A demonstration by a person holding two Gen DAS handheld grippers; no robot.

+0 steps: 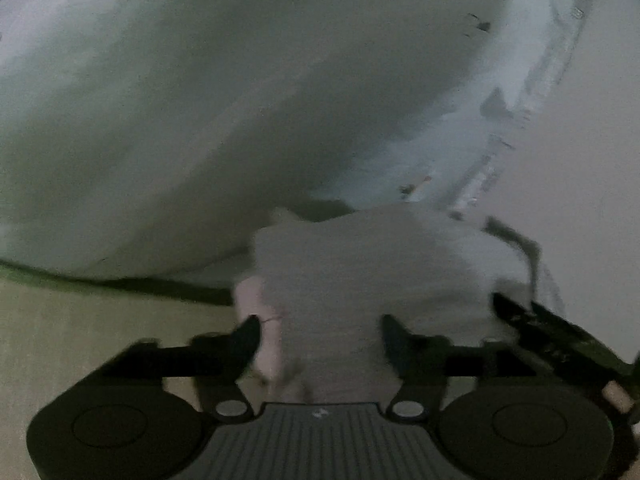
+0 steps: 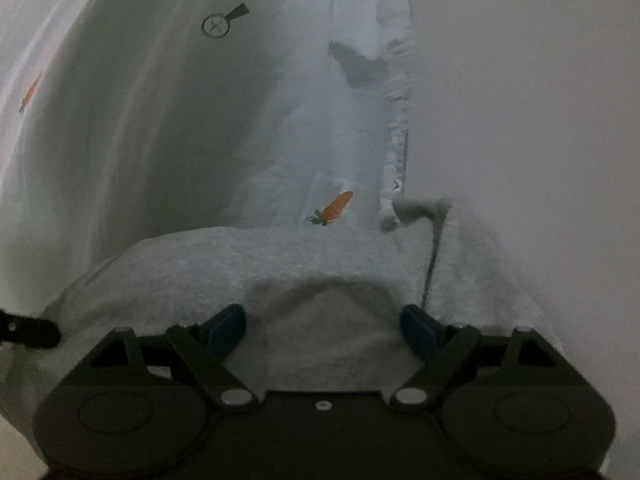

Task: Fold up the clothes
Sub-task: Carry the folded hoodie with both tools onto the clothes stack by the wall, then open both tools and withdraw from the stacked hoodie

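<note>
A grey garment point(image 2: 280, 264) lies bunched on the white bedding, with a dark cord point(image 2: 434, 248) running down its right side. My right gripper point(image 2: 323, 328) is open, and a hump of the grey cloth sits between its blue pads point(image 2: 228, 328) without being pinched. In the left wrist view the same grey garment point(image 1: 380, 272) fills the lower middle. My left gripper point(image 1: 322, 340) stands open around a fold of it, fingers apart. The dark bar at the right edge looks like the other gripper point(image 1: 560, 328).
White bedding with a carrot print point(image 2: 334, 208) and a magnifying-glass print point(image 2: 218, 24) stretches ahead. A pale wall point(image 2: 520, 120) borders it on the right. A large white bulge of bedding point(image 1: 200, 120) rises to the left, above a beige surface point(image 1: 80, 340).
</note>
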